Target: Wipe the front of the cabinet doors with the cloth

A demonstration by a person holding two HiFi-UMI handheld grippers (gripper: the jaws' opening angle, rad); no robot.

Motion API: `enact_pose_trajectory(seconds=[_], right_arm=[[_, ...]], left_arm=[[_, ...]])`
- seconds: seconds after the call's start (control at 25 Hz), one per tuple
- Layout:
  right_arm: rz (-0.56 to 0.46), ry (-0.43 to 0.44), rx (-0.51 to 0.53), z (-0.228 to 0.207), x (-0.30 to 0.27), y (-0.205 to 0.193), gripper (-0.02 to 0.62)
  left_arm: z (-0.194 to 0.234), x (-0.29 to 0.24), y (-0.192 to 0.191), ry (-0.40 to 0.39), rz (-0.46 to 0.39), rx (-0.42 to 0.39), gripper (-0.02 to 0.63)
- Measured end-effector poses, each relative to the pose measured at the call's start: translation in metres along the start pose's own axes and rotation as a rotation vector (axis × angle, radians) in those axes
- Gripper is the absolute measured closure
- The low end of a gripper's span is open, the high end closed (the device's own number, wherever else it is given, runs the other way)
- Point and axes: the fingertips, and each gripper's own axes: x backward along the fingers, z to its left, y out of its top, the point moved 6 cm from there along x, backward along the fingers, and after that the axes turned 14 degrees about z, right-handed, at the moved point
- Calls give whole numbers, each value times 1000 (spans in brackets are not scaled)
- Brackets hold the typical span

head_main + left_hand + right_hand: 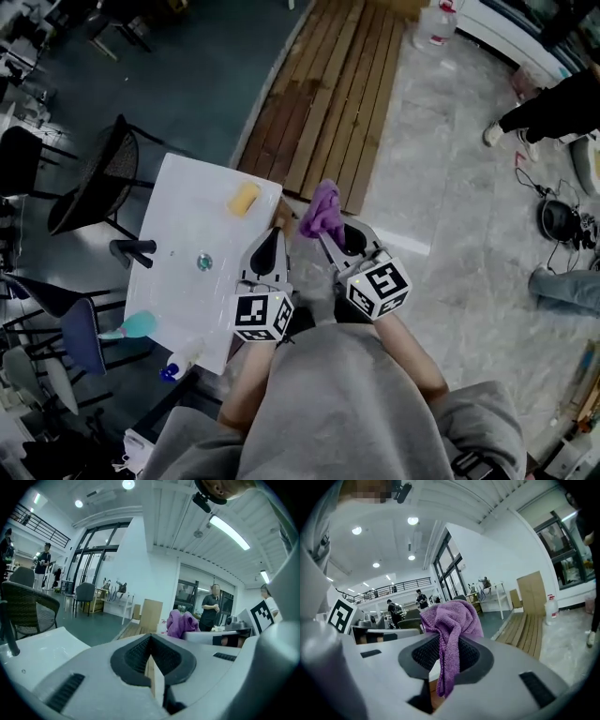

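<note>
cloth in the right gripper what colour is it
Purple. The cloth, pinched in the right gripper, shows best in the right gripper view.

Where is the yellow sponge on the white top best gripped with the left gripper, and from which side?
Probably across its shorter width, near the middle, coming from above: the yellow sponge lies flat on the white top with bare surface all round it. The left gripper is shut, so it should open first.

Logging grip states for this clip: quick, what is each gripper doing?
Left gripper: closed, nothing between its jaws.
Right gripper: closed on the purple terry cloth.
</note>
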Motion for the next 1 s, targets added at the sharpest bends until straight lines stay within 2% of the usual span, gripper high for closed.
enact_pose_trajectory(seconds=[0.24,0.52,1.0], right_arm=[[-81,7,62,21,18,30,523],[-148,29,148,44,22,50,523],[-182,77,160,58,16,62,523]], left_arm=[[-8,19,24,-18,-71,-78,600],[-9,40,36,-8,-137,-118,598],[1,56,45,8,-195,-141,600]])
